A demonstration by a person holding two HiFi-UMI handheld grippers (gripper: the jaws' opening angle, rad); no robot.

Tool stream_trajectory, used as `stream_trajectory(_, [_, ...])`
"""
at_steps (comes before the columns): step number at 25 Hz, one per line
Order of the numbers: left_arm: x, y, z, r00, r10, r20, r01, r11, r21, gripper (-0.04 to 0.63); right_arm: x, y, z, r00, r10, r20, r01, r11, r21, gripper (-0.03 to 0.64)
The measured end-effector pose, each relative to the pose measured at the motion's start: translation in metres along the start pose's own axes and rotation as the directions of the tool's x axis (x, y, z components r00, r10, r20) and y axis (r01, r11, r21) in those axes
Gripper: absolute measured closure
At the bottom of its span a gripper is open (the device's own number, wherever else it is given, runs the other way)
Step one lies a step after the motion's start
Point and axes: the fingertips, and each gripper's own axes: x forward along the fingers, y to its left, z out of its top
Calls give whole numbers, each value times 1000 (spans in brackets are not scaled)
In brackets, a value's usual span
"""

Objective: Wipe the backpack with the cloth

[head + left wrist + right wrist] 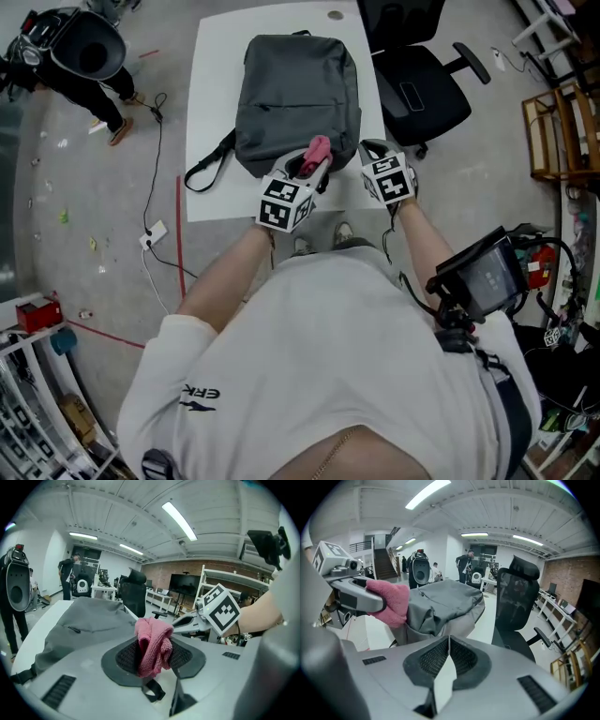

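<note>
Table point(211, 112): white, rectangular, on a grey floor. It carries the backpack, and bare top shows on its left and along its near edge.
Bystander point(89, 56): a person in dark clothing stands on the floor beyond the table's far left corner, well apart from the work.
Office chair point(417, 89): black, with a headrest and armrests, just beside the table's right edge. In the right gripper view it stands upright to the right of the backpack.
Backpack point(295, 98): grey, lying flat in the middle of the table with its front panel up. A black strap trails off its near left corner onto the tabletop.
Left gripper point(314, 169): over the backpack's near edge, jaws pointing away from the wearer. The jaws are clamped on the cloth, which keeps them slightly apart, and nothing else is between them.
Right gripper point(375, 150): just right of the left one, at the backpack's near right corner. In its own view the jaws meet along a single seam — closed, with nothing held.
Cloth point(153, 644): pink and bunched, pinched between the left gripper's pads and standing up above them. It sits at the backpack's near edge — whether it touches the fabric cannot be told.
</note>
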Motion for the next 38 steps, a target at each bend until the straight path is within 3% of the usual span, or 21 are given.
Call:
stream_trajectory(4, [6, 11, 35, 998, -19, 62, 17, 999, 38, 463, -5, -3, 3, 1000, -25, 16, 24, 999, 22, 611])
stream_trajectory(14, [82, 79, 115, 993, 66, 93, -79, 985, 151, 463, 16, -31, 10, 999, 21, 43, -22, 1000, 18, 611])
stream_trajectory(20, [174, 98, 156, 995, 88, 42, -95, 972, 214, 465, 37, -95, 22, 998, 46, 43, -48, 998, 35, 611])
stream_trajectory(26, [235, 115, 166, 994, 107, -25, -95, 955, 280, 464, 50, -121, 10, 997, 70, 20, -71, 996, 60, 611])
stream_trajectory(30, [265, 129, 157, 985, 136, -107, -82, 911, 405, 465, 53, -133, 6, 996, 85, 22, -86, 992, 89, 611])
stream_trajectory(35, [292, 133, 127, 958, 160, -238, 14, 803, 595, 465, 54, -148, 3, 996, 90, 26, -93, 986, 141, 611])
stream_trajectory(38, [303, 129, 112, 944, 147, -295, 76, 775, 628, 465, 59, -157, 2, 995, 94, 21, -96, 983, 154, 611])
